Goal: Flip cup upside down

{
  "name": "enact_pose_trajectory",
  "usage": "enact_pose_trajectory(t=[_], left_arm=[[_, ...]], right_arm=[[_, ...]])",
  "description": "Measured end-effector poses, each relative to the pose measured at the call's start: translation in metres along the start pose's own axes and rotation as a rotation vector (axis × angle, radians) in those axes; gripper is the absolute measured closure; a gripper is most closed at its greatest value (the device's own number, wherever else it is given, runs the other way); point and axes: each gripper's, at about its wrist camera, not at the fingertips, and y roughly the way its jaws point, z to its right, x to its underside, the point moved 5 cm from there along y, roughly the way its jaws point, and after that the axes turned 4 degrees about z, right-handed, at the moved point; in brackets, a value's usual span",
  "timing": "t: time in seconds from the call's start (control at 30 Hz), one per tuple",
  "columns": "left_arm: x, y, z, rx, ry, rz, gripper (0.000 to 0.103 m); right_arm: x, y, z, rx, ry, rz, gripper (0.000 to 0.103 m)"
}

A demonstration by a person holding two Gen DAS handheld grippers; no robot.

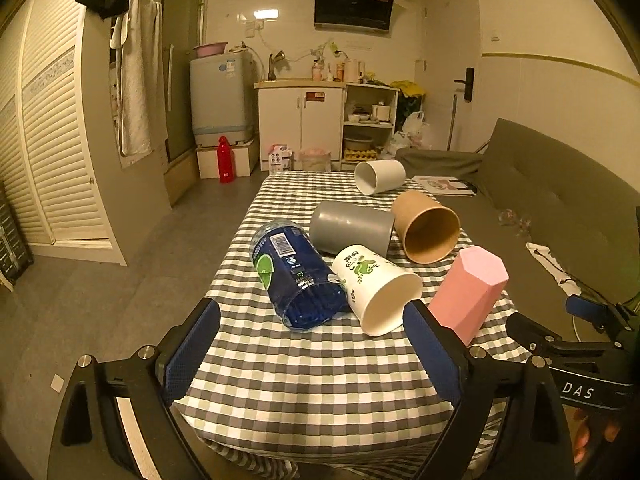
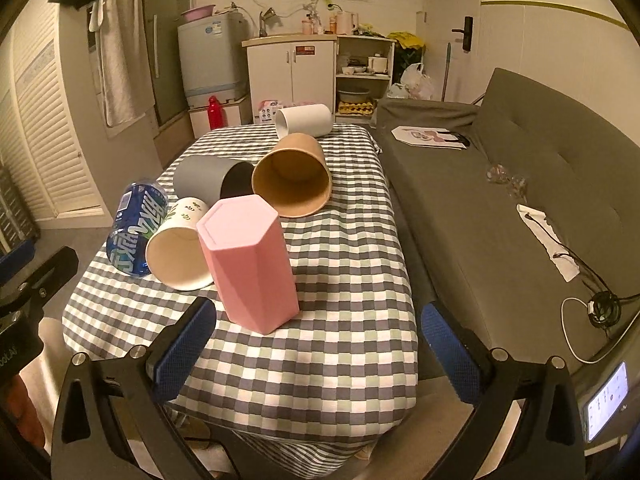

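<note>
Several cups sit on a checked tablecloth. A pink hexagonal cup stands mouth down near the front; it also shows in the left wrist view. A white leaf-print cup, a blue clear cup, a grey cup, a brown paper cup and a plain white cup lie on their sides. My left gripper is open and empty, short of the blue and white cups. My right gripper is open and empty, just in front of the pink cup.
A grey sofa runs along the table's right side, with cables and a paper on it. Kitchen cabinets and a washing machine stand at the back. A phone lies at the lower right.
</note>
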Motion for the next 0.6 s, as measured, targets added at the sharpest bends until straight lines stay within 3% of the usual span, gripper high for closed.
enact_pose_trajectory(t=[0.6], left_arm=[[-0.0005, 0.0016, -0.0021, 0.007, -0.008, -0.013, 0.008]], right_arm=[[-0.0003, -0.0006, -0.0008, 0.003, 0.001, -0.002, 0.0]])
